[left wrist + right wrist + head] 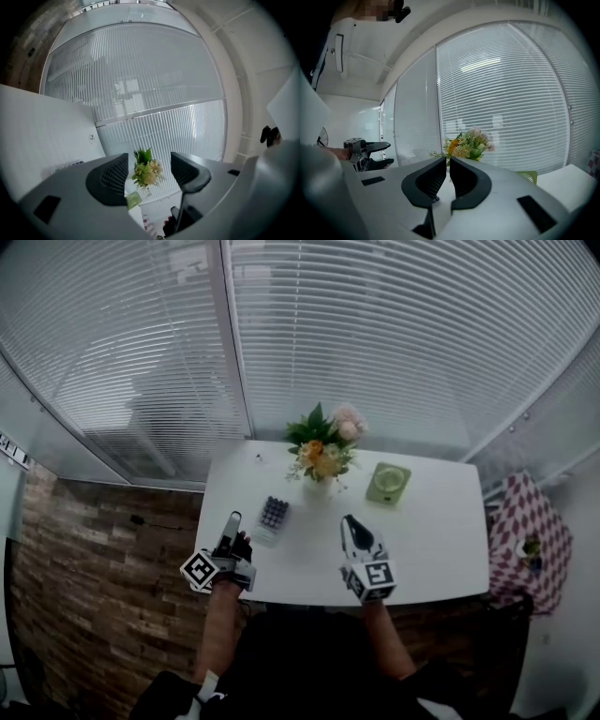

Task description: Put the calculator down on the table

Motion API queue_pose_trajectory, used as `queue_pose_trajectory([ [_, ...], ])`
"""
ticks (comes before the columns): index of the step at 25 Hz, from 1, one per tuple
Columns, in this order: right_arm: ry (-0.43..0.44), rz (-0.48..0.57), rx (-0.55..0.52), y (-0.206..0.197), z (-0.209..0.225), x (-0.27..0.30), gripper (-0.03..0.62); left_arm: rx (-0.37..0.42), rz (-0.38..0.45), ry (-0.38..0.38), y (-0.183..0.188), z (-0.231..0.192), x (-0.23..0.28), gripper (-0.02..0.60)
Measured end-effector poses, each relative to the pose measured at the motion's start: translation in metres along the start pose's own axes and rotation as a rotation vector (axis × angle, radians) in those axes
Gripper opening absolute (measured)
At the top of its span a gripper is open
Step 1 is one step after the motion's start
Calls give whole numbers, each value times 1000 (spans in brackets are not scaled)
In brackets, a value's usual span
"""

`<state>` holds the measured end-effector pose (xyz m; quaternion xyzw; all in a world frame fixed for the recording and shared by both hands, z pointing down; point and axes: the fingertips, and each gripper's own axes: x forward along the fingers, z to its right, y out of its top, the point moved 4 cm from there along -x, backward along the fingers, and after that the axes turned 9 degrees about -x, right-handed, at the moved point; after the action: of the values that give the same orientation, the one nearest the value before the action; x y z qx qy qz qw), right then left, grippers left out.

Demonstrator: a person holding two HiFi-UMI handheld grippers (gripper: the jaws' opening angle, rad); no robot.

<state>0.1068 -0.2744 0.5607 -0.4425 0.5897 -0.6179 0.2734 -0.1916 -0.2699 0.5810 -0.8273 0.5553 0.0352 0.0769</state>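
The calculator [273, 514], pale with dark keys, lies flat on the white table [441, 549], left of centre. My left gripper [232, 519] hovers just to its left near the table's front edge, tips pointing away from me. Its jaws stand open in the left gripper view [149, 171], and only the distant flowers show between them. My right gripper [347, 522] is over the table's front middle, well right of the calculator. In the right gripper view [447, 174] its jaws are shut with nothing held.
A vase of flowers [323, 457] stands at the table's back middle, with a green square device [387, 483] to its right. Window blinds [394, 343] rise behind the table. A checked cloth [527, 526] covers something off the right end.
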Motion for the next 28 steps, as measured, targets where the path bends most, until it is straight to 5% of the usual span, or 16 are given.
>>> queue_pose_trajectory([
  [4,2,-3,0,-2,0,3,9,70,-6,33,2,3,-1,264],
  [7,10,19,1,3,-1,4,9,308,-30,159,9,-1,-9,262],
  [11,24,13,-2,3,0,5,9,521,-81,90,4,9,0,263],
  [17,16,23,-2,6,3,6,9,1149,-106,147,-9,41,3,262],
  [20,14,43,1,6,4,5,9,1353,-67,158,-16,63,1,262],
  [24,13,19,4,7,3,5,9,1424,-45,122,-22,77,4,262],
  [28,-8,21,-4,5,5,3,9,1310,-5,134,-11,78,-2,262],
])
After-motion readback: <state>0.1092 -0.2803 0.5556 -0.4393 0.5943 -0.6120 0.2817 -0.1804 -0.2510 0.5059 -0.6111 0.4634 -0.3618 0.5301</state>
